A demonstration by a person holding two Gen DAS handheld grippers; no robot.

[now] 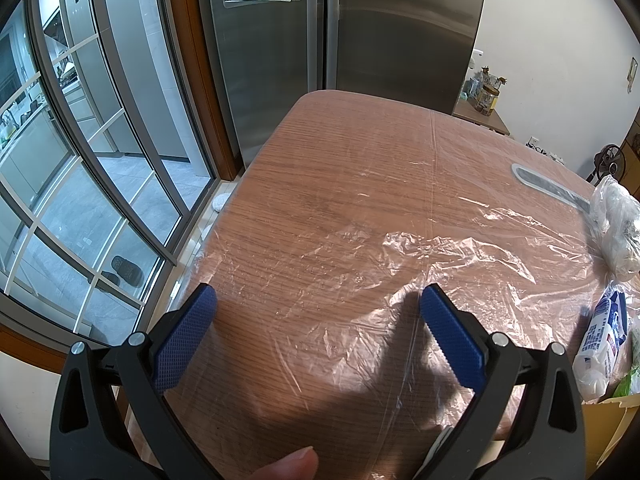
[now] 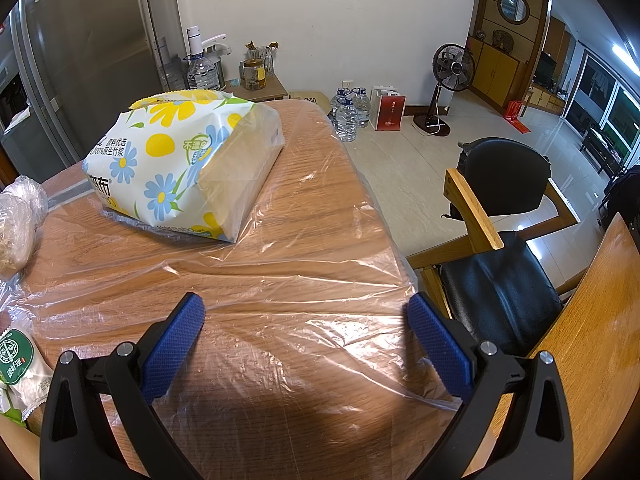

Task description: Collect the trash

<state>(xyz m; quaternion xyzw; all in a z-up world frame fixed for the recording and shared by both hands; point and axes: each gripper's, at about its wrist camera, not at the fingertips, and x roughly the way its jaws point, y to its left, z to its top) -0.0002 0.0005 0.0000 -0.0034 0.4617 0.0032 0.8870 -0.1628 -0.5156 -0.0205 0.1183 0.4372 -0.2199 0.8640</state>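
Only snack packets (image 2: 18, 364) left of empty right gripper (image 2: 306, 310).

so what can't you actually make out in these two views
- Left wrist view: the white and blue packet runs off the right edge, print too small to read.
- Left wrist view: the cardboard box is cut by the corner; contents hidden.
- Right wrist view: the clear bag is cut by the left edge; contents blurred behind plastic.
- Right wrist view: the green and white packet is partly out of frame.
- Neither open tool, left or right, shows the other.
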